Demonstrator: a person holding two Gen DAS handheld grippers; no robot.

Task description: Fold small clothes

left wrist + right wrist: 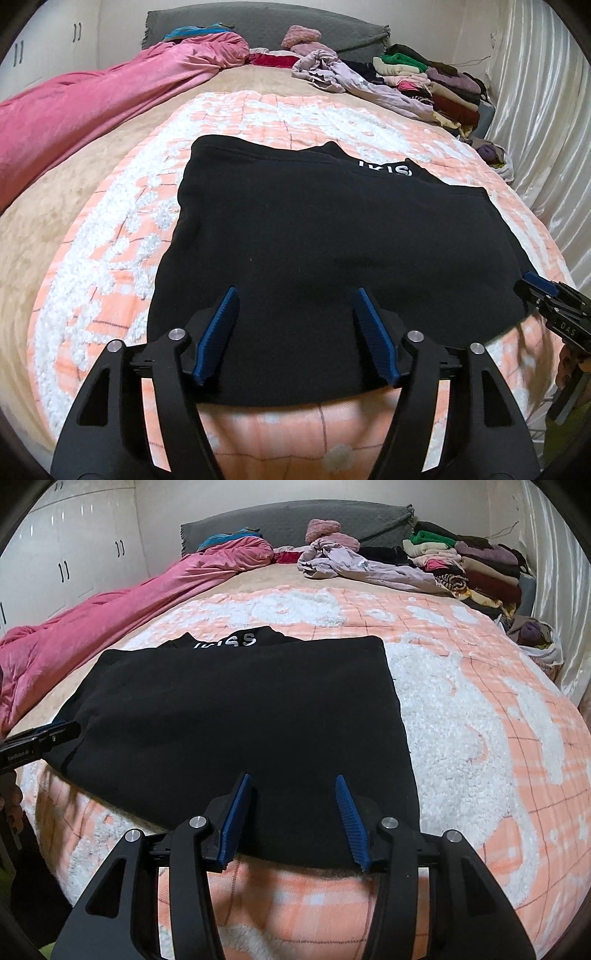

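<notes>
Around the folded black garment (pixel 314 240) the peach-and-white blanket (pixel 122 236) lies bare on both sides and toward the headboard, giving open room. A rolled pink quilt (pixel 92 107) hems the left edge; stacked clothes (pixel 436 85) crowd the far right corner, apparently touching the curtain (pixel 535 110).

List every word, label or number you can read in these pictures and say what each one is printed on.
"SS": end of the white print on the black garment, right wrist view; the letters before it are folded under and unreadable.
"DAS": on the right claw, left wrist view; the start is cut off.
White print on the left claw, right wrist view: too blurred to read.
</notes>
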